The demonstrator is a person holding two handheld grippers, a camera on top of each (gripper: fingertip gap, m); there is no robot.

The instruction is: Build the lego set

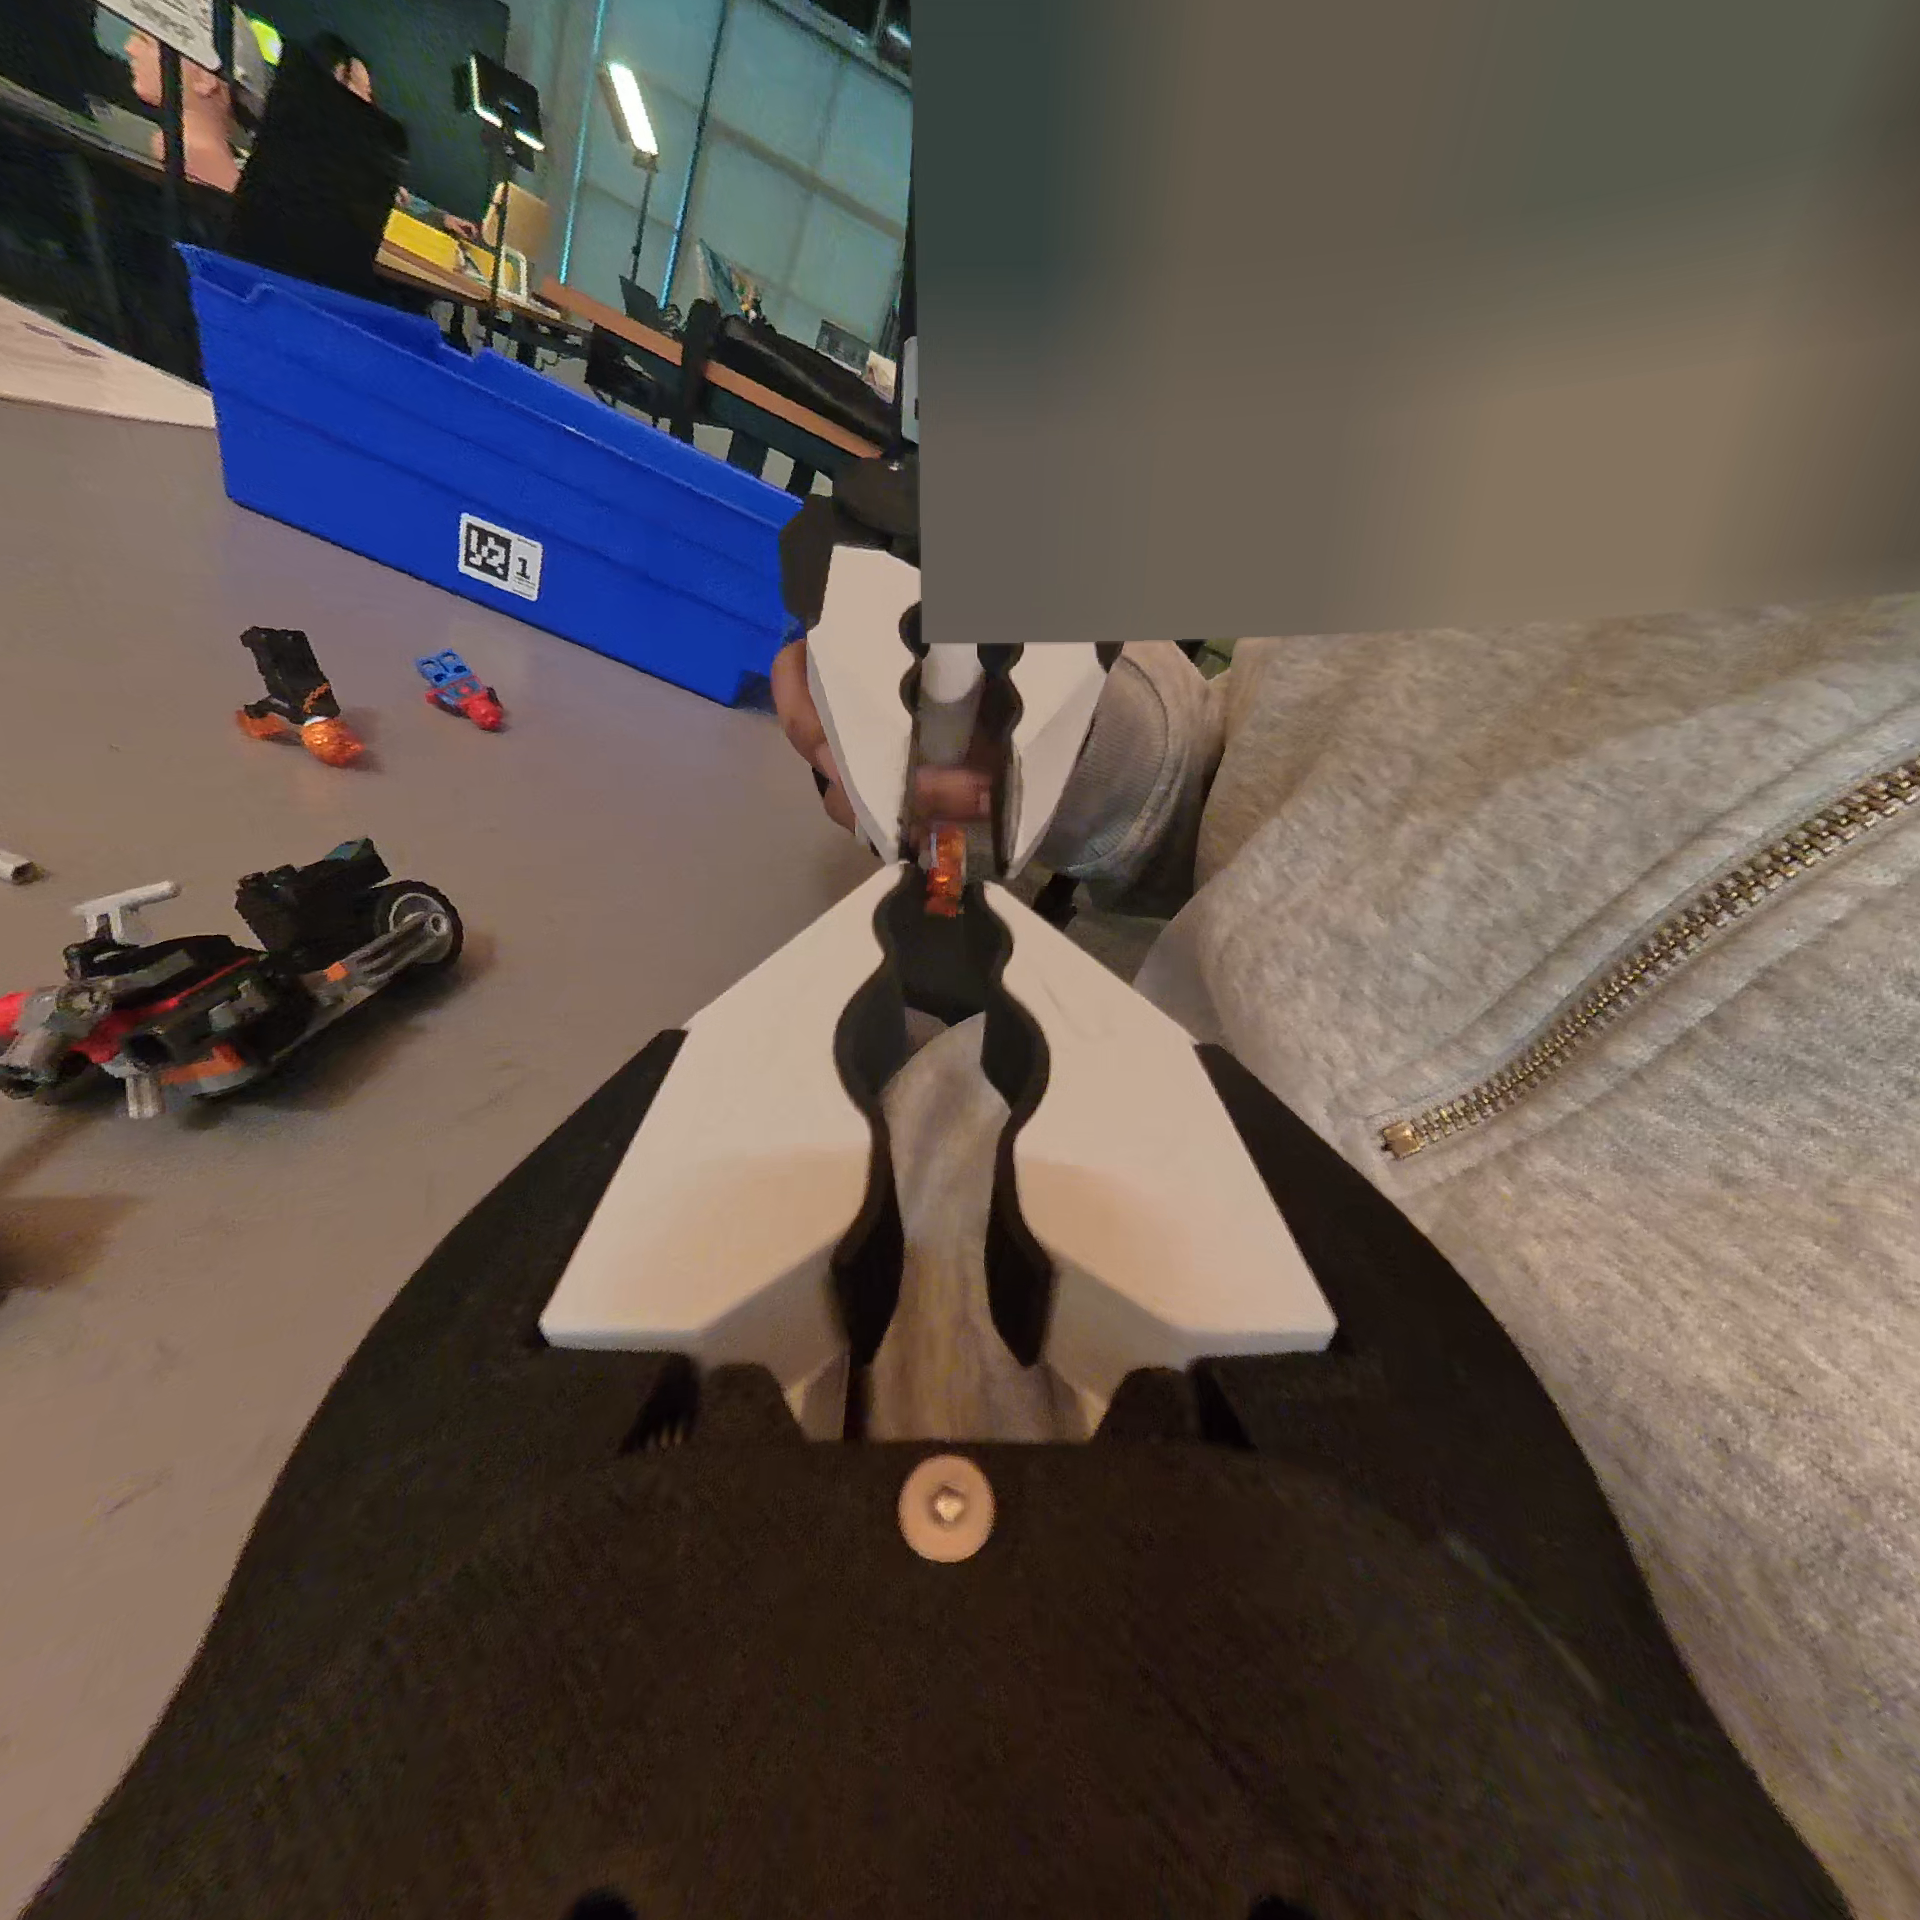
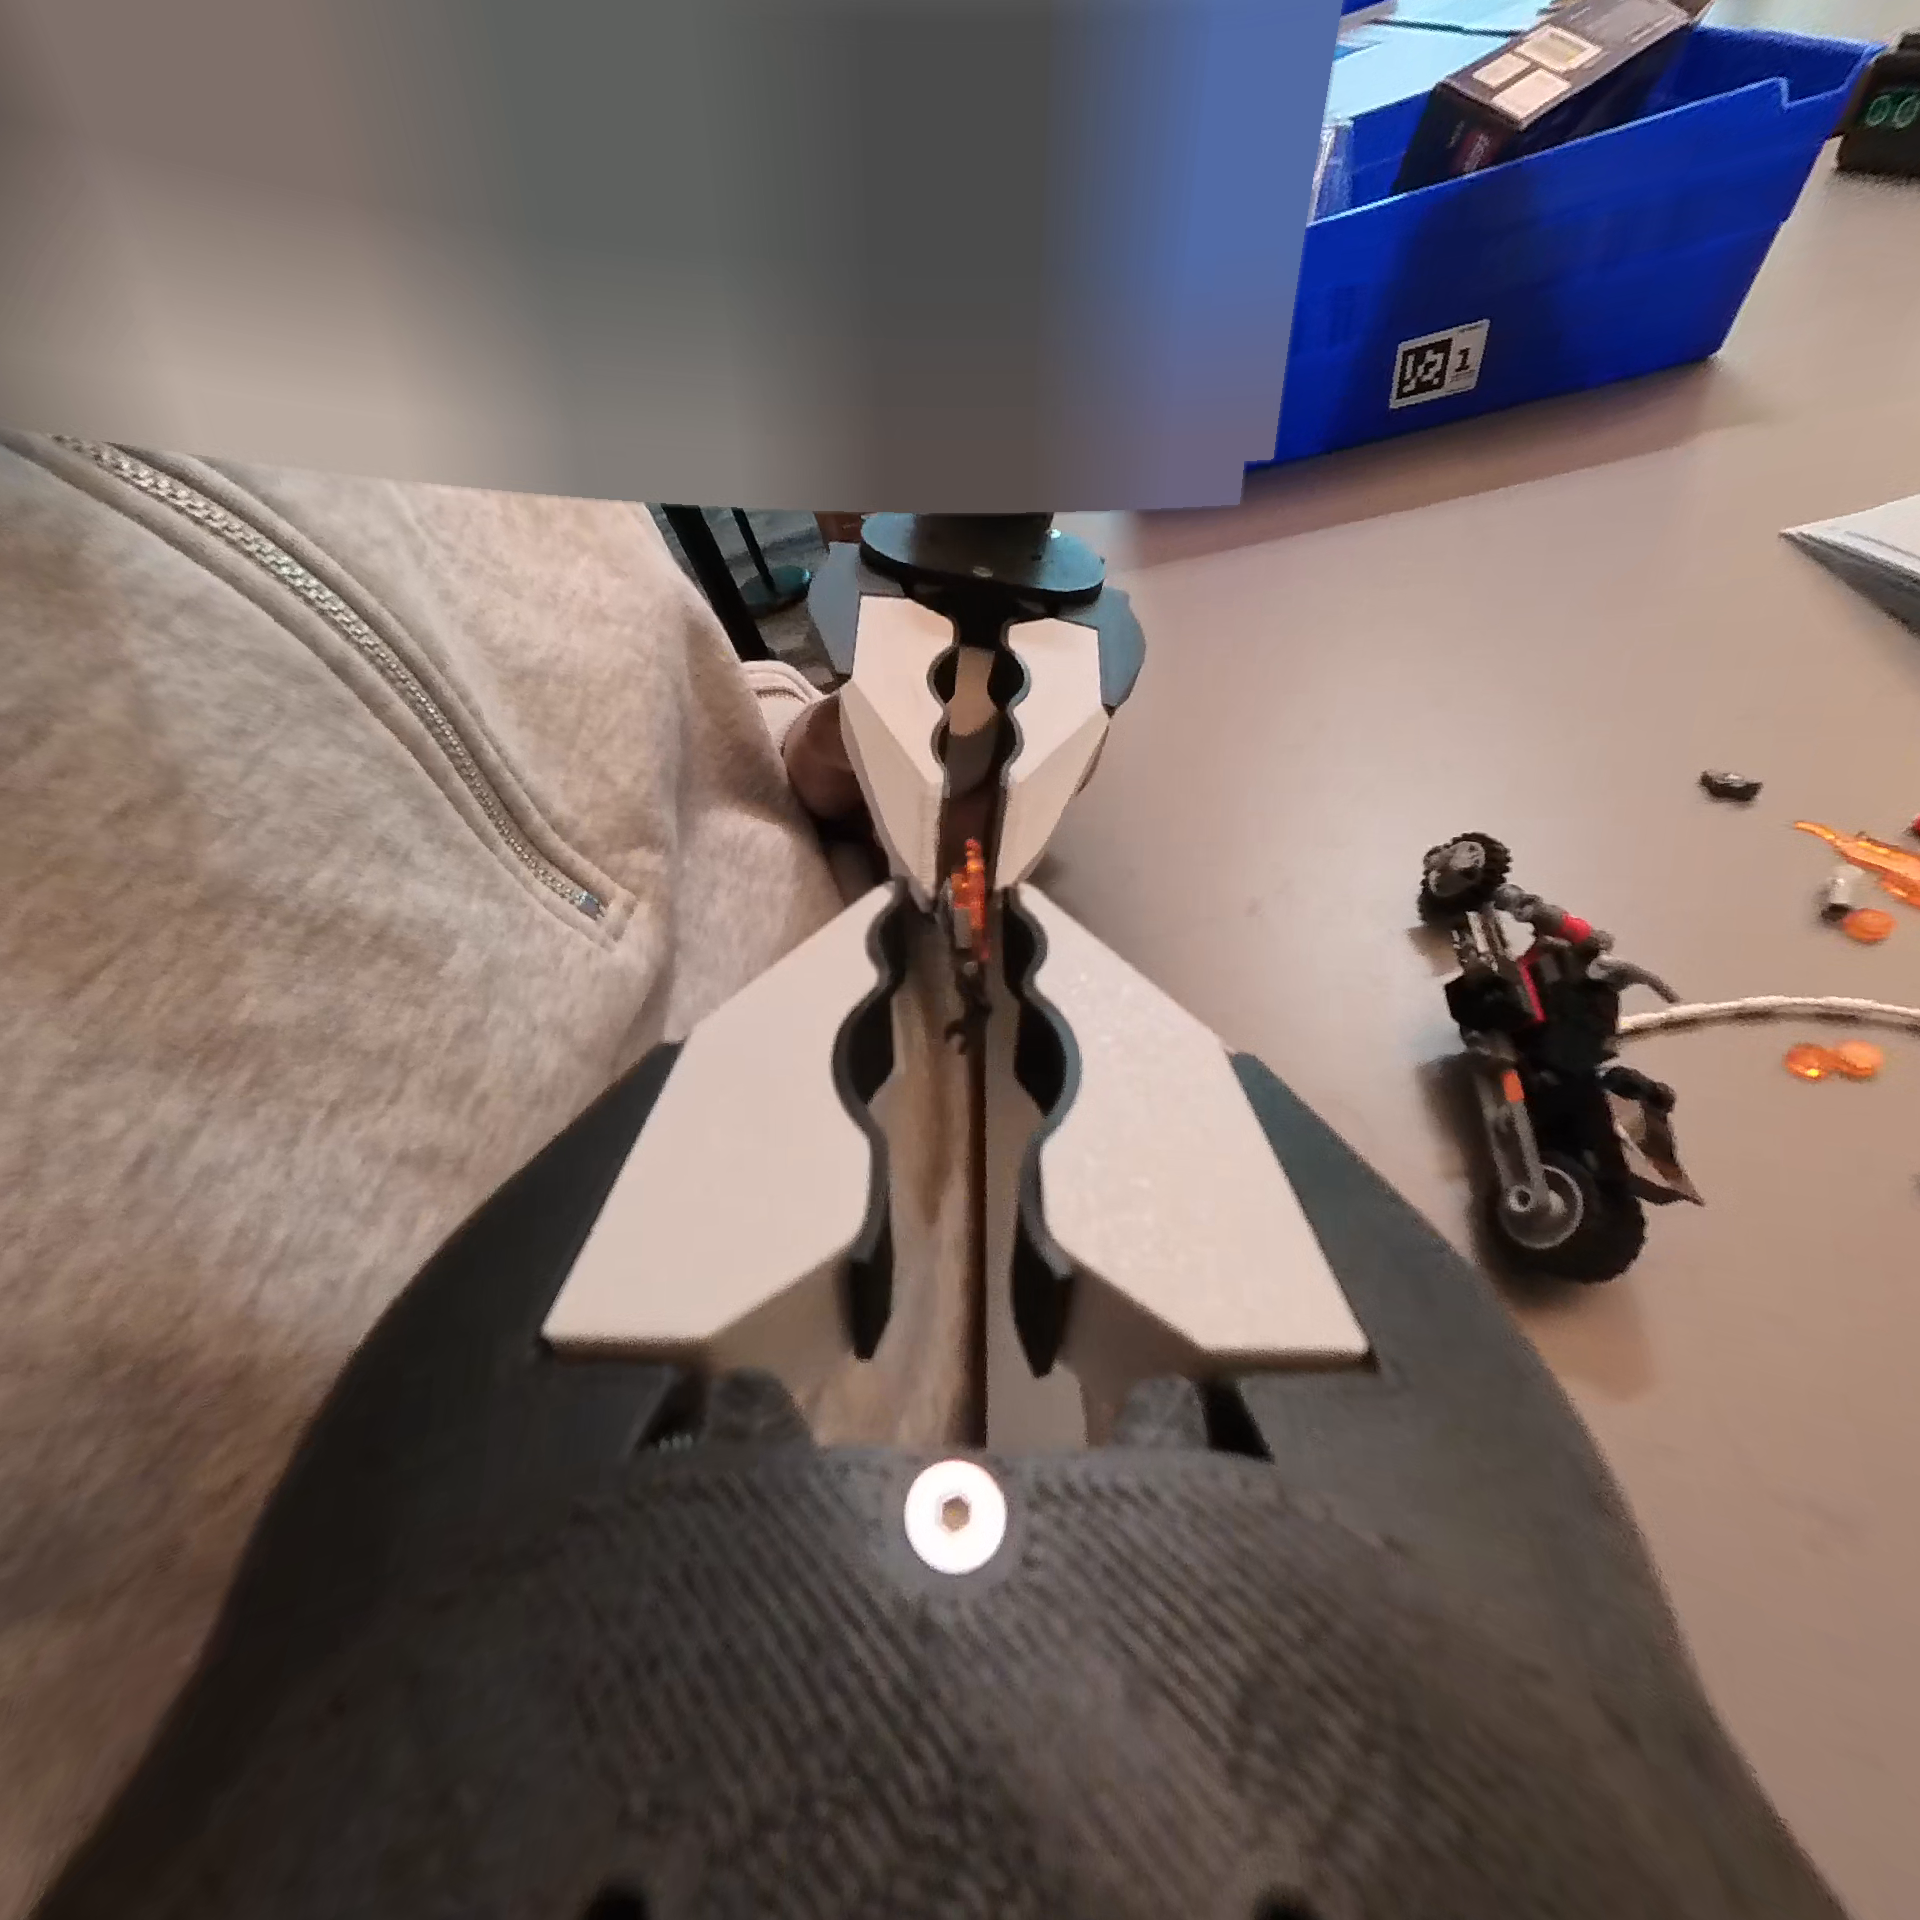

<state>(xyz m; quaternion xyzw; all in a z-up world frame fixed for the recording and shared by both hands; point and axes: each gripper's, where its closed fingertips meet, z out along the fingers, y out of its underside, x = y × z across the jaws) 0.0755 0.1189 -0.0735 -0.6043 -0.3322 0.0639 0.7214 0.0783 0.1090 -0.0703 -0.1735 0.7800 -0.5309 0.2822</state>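
My left gripper [image 1: 940, 883] and right gripper [image 2: 961, 899] meet tip to tip above the table edge, in front of a person's grey zip hoodie [image 1: 1558, 987]. A small clear-orange lego piece [image 1: 943, 883] with a grey clip sits where the tips meet; it also shows in the right wrist view [image 2: 971, 883]. Both grippers are shut on it. A thin black part [image 2: 971, 1003] lies between the right fingers. The part-built black and red lego motorcycle [image 1: 229, 987] lies on the grey table; it also shows in the right wrist view [image 2: 1548, 1070].
A blue bin [image 1: 499, 457] stands behind, holding a dark box [image 2: 1538, 83]. Loose on the table are a black-orange subassembly [image 1: 296, 701], a blue-red piece [image 1: 462, 691], orange flame parts [image 2: 1860, 852], orange round studs [image 2: 1834, 1060], a white cord [image 2: 1766, 1008] and a booklet [image 2: 1870, 551]. Left and right tips are no more than a few centimetres apart. Left tips and right tips are each some 25 centimetres from the black-orange subassembly [image 1: 296, 701].
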